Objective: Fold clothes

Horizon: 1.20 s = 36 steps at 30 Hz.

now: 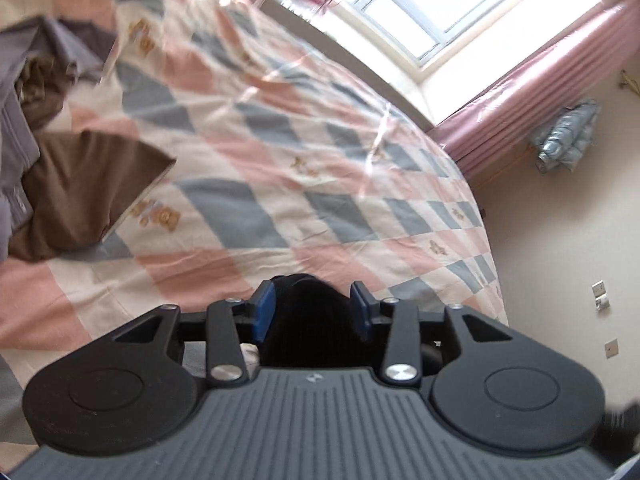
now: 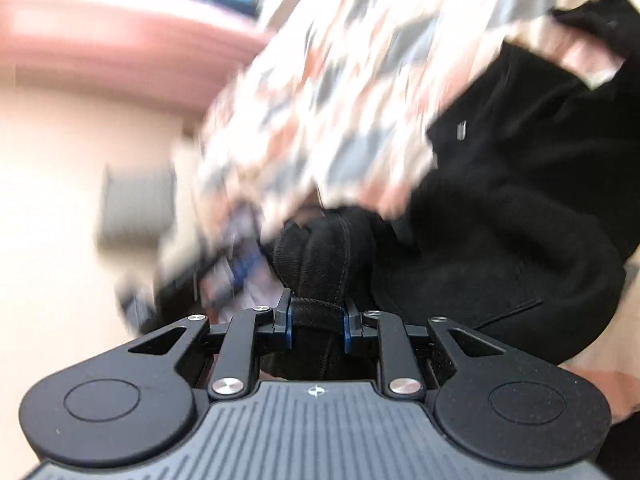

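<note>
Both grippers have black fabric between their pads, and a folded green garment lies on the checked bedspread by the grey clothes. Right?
Not green: the folded garment is brown, as the left wrist view shows. The rest holds: it lies on the checked bedspread by the grey clothes, and the left gripper and right gripper both have black fabric between their pads.

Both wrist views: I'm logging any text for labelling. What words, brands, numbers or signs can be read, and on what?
No readable words or numbers in either view.
Left tongs body: a small emblem, no letters.
Right tongs body: a similar small emblem.
Black garment: a small pale tag, too blurred to read.
</note>
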Tool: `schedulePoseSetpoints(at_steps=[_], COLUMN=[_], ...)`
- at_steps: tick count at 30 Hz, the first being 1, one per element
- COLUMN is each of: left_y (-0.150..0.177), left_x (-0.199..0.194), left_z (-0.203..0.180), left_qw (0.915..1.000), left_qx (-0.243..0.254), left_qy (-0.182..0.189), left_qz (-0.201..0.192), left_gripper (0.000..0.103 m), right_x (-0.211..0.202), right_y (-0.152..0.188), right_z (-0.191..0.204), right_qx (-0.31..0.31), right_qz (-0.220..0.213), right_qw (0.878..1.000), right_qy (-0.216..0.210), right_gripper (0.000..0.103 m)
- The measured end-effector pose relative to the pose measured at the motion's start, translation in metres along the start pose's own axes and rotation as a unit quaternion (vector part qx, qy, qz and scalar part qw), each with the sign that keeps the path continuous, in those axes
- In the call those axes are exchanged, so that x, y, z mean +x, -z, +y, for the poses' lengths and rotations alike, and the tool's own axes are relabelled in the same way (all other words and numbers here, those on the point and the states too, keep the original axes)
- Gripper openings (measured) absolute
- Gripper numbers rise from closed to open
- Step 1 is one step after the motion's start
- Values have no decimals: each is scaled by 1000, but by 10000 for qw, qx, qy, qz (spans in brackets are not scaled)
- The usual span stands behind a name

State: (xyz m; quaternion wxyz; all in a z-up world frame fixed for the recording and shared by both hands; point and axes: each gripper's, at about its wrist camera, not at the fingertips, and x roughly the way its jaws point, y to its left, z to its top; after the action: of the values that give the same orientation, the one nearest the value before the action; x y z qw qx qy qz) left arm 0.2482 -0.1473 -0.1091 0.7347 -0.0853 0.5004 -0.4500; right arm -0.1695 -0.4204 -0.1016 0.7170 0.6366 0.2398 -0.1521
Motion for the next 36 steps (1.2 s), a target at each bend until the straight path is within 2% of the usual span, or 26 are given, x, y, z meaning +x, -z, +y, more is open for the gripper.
schedulePoseSetpoints(at_steps=[2,6,11,14,19,21,22,23,24,25,26,28,30,32,34,36], left_y=[17,74,149,177,214,230,239,248,258,268,279,298,313,325,330,337], left_x=[-10,2,59,85,124,142,151,160,169,178,186,200,211,219,225,230], left_z=[-17,-44,-76,-110,-166,-187,-199,-211,-223,-234,-242,-256,-263,-266,-265,-263], left_qw=[9998,9979,9960,9950,9922,9897,9872,9838,9794,9738,9683,9563,9466,9434,9433,9407], left_qx=[152,431,28,-132,11,308,602,896,1196,1514,1792,2267,2534,2610,2602,2636], left_qy=[-33,-474,-640,-603,-638,-710,-781,-850,-920,-982,-1011,-1084,-1226,-1263,-1294,-1425], left_qz=[-119,60,621,790,1071,1205,1252,1298,1343,1385,1417,1492,1570,1613,1605,1588], left_gripper=[47,48,46,46,46,46,47,47,47,47,47,47,47,47,48,49], right_x=[-20,-61,-107,-134,-166,-169,-164,-161,-162,-162,-164,-163,-158,-150,-135,-121], right_y=[-35,-96,-151,-168,-166,-168,-175,-181,-187,-192,-196,-202,-204,-204,-203,-200], right_z=[-7,-45,-133,-203,-307,-334,-343,-351,-353,-355,-356,-356,-355,-354,-354,-352], right_qx=[408,1286,2199,2900,4230,4401,4343,4264,4140,3993,3786,3274,2670,2033,1456,938], right_qz=[-295,-794,-1243,-1477,-1875,-1883,-1834,-1793,-1775,-1763,-1761,-1662,-1534,-1390,-1154,-945], right_qw=[9986,9880,9675,9445,8851,8765,8812,8864,8928,8996,9079,9281,9502,9690,9825,9901], right_qy=[-159,-304,150,449,504,510,364,206,22,-170,-373,-615,-490,-195,150,450], right_gripper=[21,21,21,20,21,22,29,41,46,56,75,95,95,86,82,77])
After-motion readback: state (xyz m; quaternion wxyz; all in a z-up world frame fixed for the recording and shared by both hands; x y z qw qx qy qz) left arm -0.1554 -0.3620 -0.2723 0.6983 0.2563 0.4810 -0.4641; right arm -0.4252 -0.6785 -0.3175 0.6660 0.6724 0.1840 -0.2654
